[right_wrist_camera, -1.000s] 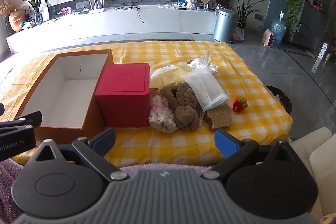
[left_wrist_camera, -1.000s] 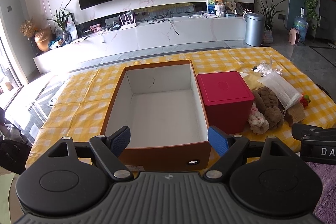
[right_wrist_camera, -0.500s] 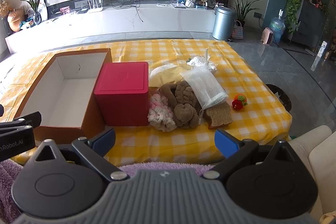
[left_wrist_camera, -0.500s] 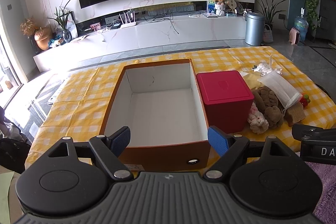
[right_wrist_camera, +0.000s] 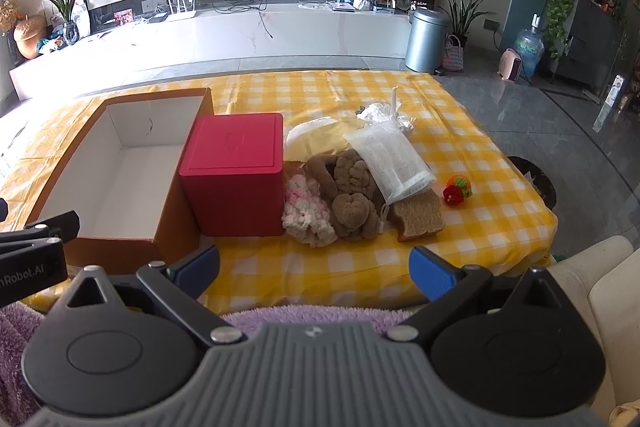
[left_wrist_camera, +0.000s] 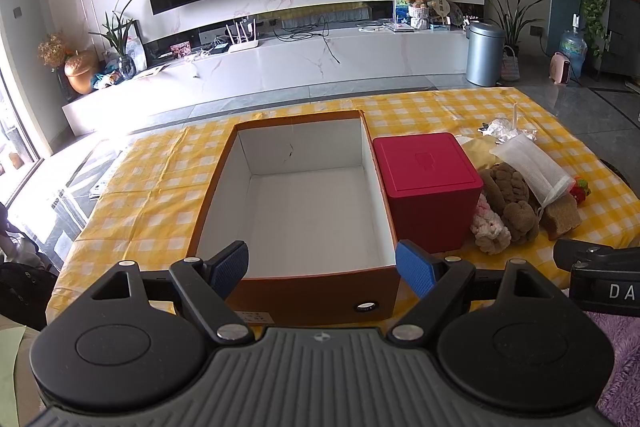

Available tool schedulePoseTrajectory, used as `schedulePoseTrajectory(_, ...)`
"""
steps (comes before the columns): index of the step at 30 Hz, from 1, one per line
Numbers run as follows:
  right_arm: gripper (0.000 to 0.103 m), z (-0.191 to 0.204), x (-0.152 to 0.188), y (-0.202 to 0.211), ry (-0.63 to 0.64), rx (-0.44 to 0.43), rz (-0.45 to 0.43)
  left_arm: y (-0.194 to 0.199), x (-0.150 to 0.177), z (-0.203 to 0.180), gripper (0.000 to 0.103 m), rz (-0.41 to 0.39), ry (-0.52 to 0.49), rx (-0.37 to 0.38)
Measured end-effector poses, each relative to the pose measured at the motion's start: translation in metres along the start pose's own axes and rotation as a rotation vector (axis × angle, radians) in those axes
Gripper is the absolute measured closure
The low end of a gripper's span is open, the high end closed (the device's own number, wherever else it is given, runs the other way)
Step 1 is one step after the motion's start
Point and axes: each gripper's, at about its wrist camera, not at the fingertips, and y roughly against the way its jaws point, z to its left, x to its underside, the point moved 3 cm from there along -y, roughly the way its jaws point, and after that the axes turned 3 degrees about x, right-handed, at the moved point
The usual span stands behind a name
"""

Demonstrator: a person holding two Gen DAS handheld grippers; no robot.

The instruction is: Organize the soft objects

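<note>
An open, empty orange cardboard box [left_wrist_camera: 298, 291] [right_wrist_camera: 120, 247] sits on the yellow checked table. A shut red box [left_wrist_camera: 428, 187] [right_wrist_camera: 236, 175] stands right of it. Right of that lies a pile of soft things: a brown plush toy [right_wrist_camera: 352, 195] [left_wrist_camera: 512, 199], pink-white yarn [right_wrist_camera: 306, 215], a white mesh pouch [right_wrist_camera: 394, 159], a bread-shaped sponge [right_wrist_camera: 418, 219], a yellow cloth [right_wrist_camera: 312, 139] and a small red-orange knit fruit [right_wrist_camera: 456, 189]. My left gripper [left_wrist_camera: 322, 269] is open and empty before the cardboard box. My right gripper [right_wrist_camera: 314, 267] is open and empty at the table's front edge.
A purple fluffy rug [right_wrist_camera: 312, 315] lies below the table's front edge. A cream sofa corner [right_wrist_camera: 592, 287] is at the right. A crumpled plastic wrapper [right_wrist_camera: 380, 113] lies behind the pile. A white TV bench [right_wrist_camera: 240, 31] and grey bin [right_wrist_camera: 426, 39] stand beyond the table.
Both grippers have stayed open and empty. The right view has shifted slightly; nothing on the table has moved.
</note>
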Motion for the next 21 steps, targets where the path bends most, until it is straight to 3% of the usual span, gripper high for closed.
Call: schedulePoseTrajectory(21,0.004,-0.0016,0.0005,-0.0018,0.001,-0.002,0.006,-0.0043,0.0002,-0.0097,0.007,0.014,-0.009,0.022)
